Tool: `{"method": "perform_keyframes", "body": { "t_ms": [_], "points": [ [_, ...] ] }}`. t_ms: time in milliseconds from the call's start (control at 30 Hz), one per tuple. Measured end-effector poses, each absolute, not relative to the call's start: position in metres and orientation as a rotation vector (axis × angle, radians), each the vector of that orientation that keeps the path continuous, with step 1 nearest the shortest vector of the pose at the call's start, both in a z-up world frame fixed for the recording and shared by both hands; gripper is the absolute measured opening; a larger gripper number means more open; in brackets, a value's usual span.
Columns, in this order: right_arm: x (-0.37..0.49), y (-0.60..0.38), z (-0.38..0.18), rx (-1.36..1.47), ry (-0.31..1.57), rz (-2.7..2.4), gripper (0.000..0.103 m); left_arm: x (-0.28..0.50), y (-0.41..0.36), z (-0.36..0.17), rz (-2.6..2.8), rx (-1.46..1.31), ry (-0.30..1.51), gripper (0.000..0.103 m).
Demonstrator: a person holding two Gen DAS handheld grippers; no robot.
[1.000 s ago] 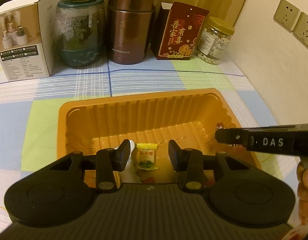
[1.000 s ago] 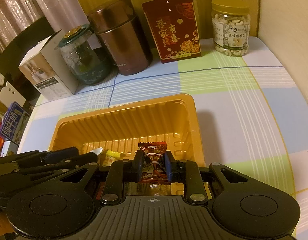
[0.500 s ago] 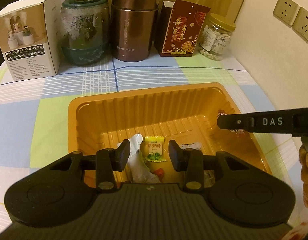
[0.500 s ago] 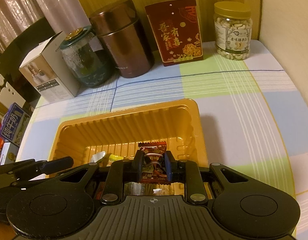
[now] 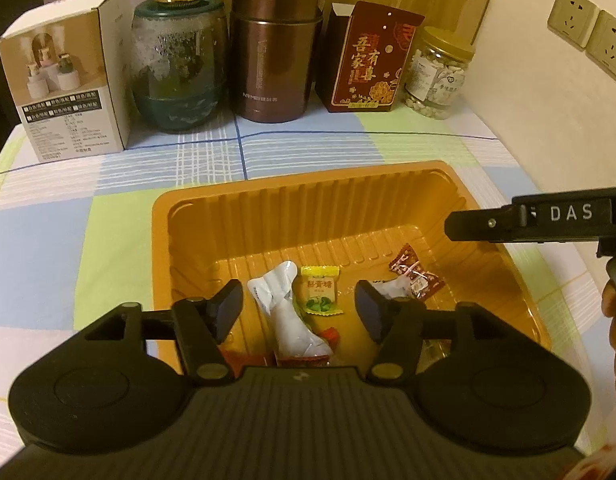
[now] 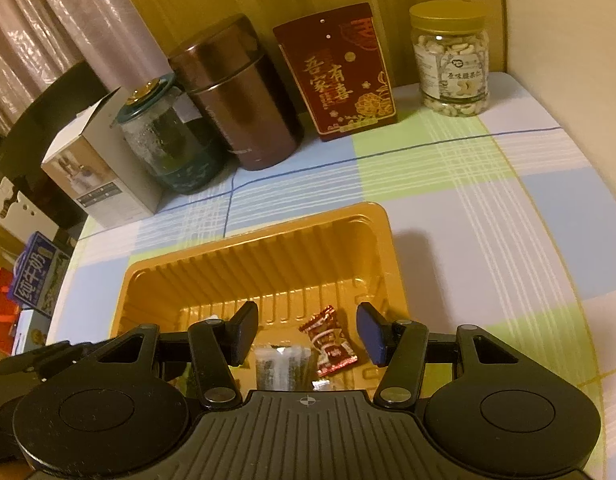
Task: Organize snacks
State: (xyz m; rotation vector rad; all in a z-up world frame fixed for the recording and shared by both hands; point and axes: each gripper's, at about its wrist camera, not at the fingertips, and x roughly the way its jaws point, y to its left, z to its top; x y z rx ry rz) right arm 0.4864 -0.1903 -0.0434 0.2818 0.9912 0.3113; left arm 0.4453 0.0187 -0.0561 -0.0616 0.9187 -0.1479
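releasing snacks into the orange tray (image 5: 504, 264)

both jaws have just been opening — the left gripper (image 5: 298, 306) is standing apart over the yellow candy (image 5: 321, 290), the right gripper (image 6: 306, 334) apart above the red candy (image 6: 330, 342), now lying loose at the tray's five o'clock; drop looks done.

The right gripper (image 6: 306, 330) hung over the near part of the orange tray (image 6: 252, 256). Its jaws had just been opening and stood apart, with no pad touching anything. Between them, on the tray floor, lay a red-brown wrapped candy (image 6: 329, 342), and just beside it, to the left, a dark snack packet (image 6: 282, 366). The tray stood on a checked tablecloth (image 6: 488, 208). At the far edge stood a white box (image 6: 96, 176), a glass jar (image 6: 168, 140), a brown canister (image 6: 240, 92), a red carton (image 6: 340, 72) and a jar of cashews (image 6: 452, 60), in one row.
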Motion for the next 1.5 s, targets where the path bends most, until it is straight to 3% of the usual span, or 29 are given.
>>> {"method": "perform_keyframes", "body": {
  "t_ms": [300,633,933,1500],
  "points": [
    [0.464,-0.204,-0.031,0.263,0.983,0.292,0.057,0.424,0.019,-0.037,-0.128,-0.059,0.899,0.087],
    [0.421,-0.215,-0.001,0.247,0.969,0.286,0.073,0.380,0.016,-0.004,-0.104,-0.026,0.852,0.103],
    [0.368,-0.209,0.025,0.195,0.967,0.294,0.082,0.326,0.022,0.013,-0.066,-0.055,0.845,0.103],
    [0.246,-0.212,0.057,0.197,0.905,0.276,0.084,0.211,0.016,0.052,-0.012,-0.093,0.791,0.103]
  ]
}}
